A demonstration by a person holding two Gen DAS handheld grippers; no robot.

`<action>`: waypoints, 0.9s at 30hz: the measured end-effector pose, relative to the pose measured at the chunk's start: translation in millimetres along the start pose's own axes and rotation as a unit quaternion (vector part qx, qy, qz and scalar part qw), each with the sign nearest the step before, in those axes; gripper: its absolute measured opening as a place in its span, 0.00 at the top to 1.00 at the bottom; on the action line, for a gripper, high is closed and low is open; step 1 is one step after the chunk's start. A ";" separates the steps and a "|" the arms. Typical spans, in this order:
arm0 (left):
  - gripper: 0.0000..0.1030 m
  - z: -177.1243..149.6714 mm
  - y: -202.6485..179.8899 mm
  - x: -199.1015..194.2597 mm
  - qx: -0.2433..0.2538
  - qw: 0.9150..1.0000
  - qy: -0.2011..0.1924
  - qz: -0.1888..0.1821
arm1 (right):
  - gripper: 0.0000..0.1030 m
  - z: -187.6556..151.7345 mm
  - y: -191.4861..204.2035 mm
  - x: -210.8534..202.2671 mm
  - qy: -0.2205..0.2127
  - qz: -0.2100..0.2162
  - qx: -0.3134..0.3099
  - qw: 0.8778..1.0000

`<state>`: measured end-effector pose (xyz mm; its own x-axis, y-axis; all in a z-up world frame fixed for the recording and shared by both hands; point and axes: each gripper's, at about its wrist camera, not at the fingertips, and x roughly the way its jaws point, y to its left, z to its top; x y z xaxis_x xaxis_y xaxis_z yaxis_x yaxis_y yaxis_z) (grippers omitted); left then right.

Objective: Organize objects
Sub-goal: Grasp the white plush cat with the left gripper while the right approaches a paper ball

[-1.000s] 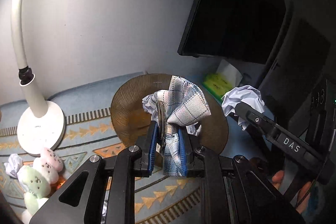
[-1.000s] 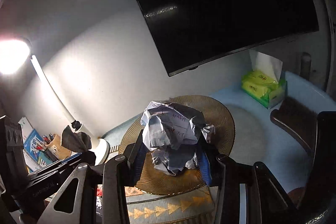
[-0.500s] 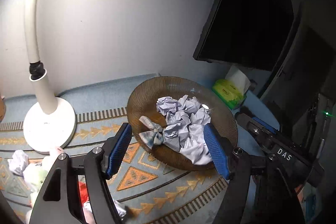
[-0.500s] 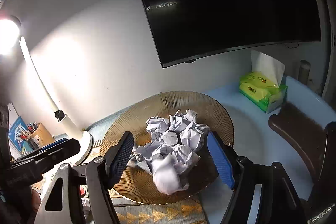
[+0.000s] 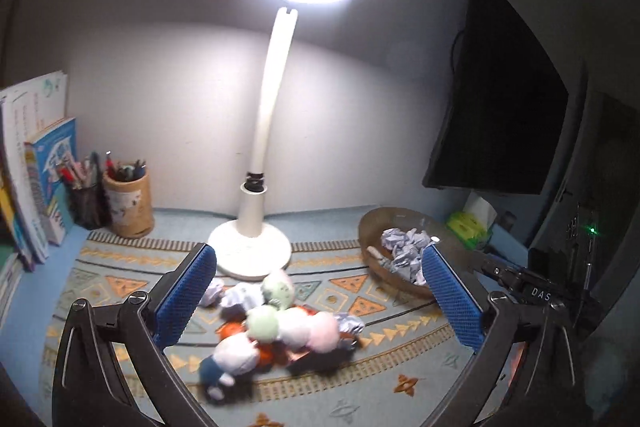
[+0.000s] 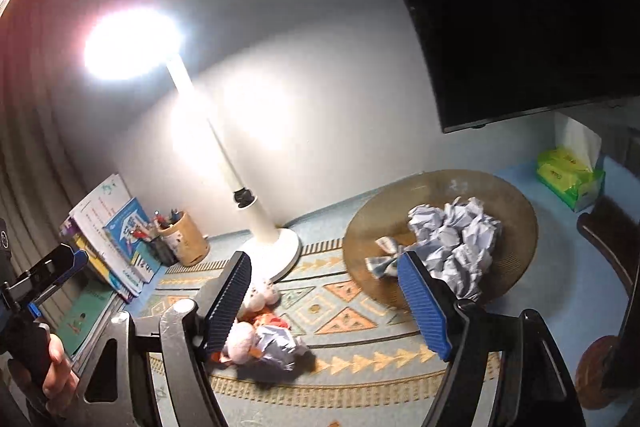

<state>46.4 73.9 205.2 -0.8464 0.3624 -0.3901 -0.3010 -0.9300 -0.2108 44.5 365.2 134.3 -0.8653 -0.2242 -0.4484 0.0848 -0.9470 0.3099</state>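
Left gripper (image 5: 318,289) and right gripper (image 6: 324,301): fingers opening, nothing between. Only the right view shows the checked cloth (image 6: 383,259) in the bowl (image 6: 516,211).

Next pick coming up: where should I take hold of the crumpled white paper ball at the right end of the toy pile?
Grip the crumpled white paper ball across its middle, from above and the right; plush toys crowd its left, patterned mat is bare right.

Left tool (image 5: 318,301) and right tool (image 6: 324,301) jaws opening, both empty
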 end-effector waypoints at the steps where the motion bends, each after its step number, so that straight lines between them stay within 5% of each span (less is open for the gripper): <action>1: 0.01 -10.2 9.0 -1.5 -0.002 1.000 0.006 0.010 | 0.12 -13.2 7.5 7.2 0.007 0.001 -0.007 1.000; 5: 0.01 -61.2 52.2 13.0 -0.025 0.997 0.066 0.033 | 0.11 -69.8 24.8 35.5 -0.007 -0.036 -0.044 0.998; 10: 0.01 -118.1 68.4 50.7 0.004 0.987 0.153 0.048 | 0.11 -105.1 20.5 77.5 0.056 -0.018 -0.036 0.998; 17: 0.01 -129.5 83.1 79.3 0.009 0.983 0.171 0.072 | 0.12 -112.6 20.4 92.1 0.090 -0.014 -0.050 0.995; 21: 0.02 -127.7 74.3 94.3 0.054 0.979 0.173 0.090 | 0.11 -114.5 28.8 97.8 0.105 -0.018 -0.072 0.992; 25: 0.26 -124.7 67.3 109.7 0.073 0.976 0.189 0.077 | 0.12 -110.8 34.7 108.0 0.132 0.015 -0.091 0.987; 27: 0.47 -122.5 68.2 115.7 0.073 0.977 0.188 0.076 | 0.12 -106.1 34.5 116.7 0.154 0.011 -0.102 0.983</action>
<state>-18.2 59.9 35.9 -0.6733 0.1914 -0.7142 -0.2678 -0.9635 -0.0058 -1.2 282.0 3.7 -0.6749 -0.2746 -0.6850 0.2259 -0.9605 0.1625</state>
